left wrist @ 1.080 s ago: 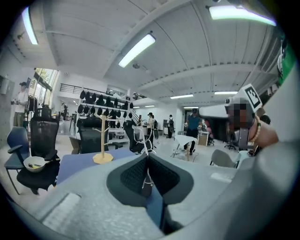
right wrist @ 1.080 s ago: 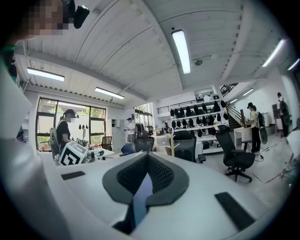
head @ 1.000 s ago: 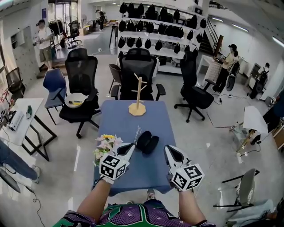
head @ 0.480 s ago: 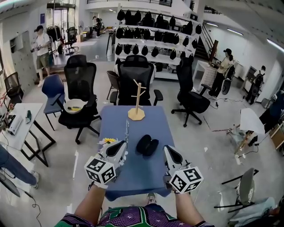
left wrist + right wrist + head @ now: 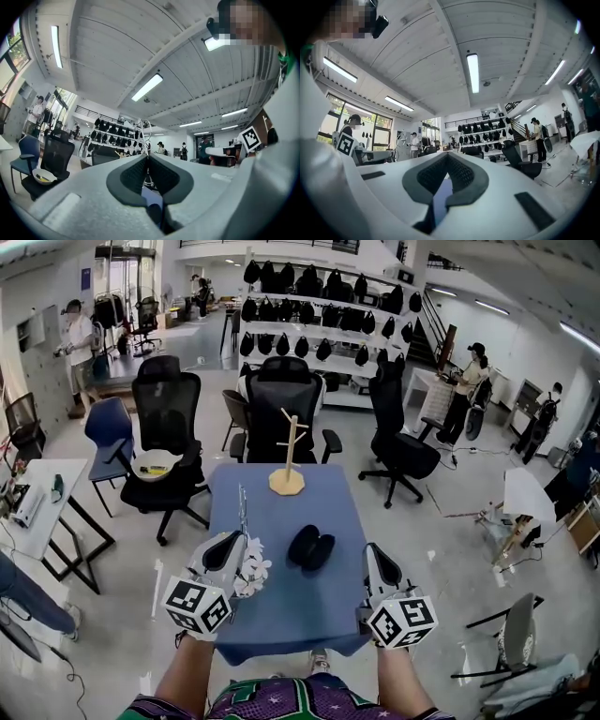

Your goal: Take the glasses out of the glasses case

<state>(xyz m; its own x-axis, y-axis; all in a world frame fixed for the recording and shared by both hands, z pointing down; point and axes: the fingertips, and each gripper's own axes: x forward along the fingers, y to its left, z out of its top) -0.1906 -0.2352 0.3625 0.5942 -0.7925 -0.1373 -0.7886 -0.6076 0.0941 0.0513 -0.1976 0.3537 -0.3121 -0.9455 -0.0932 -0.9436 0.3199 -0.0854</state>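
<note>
A black glasses case [image 5: 311, 547] lies open in the middle of the blue table [image 5: 291, 606]. My left gripper [image 5: 239, 538] is raised over the table's left edge and shut on a thin wire-framed pair of glasses [image 5: 242, 509], which stands up from its tips. In the left gripper view the glasses [image 5: 146, 133] rise just above the closed jaws of the left gripper [image 5: 148, 155]. My right gripper [image 5: 372, 551] hovers right of the case, near the table's right edge. In the right gripper view the right gripper [image 5: 448, 155] is shut with nothing in it.
A wooden branched stand [image 5: 288, 474] sits at the table's far end. A bunch of artificial flowers [image 5: 253, 576] lies at the left edge under my left gripper. Black office chairs [image 5: 169, 427] ring the table, and several people stand far off.
My left gripper has risen and drifted left with the glasses, away from the case. My right gripper has lifted a little.
</note>
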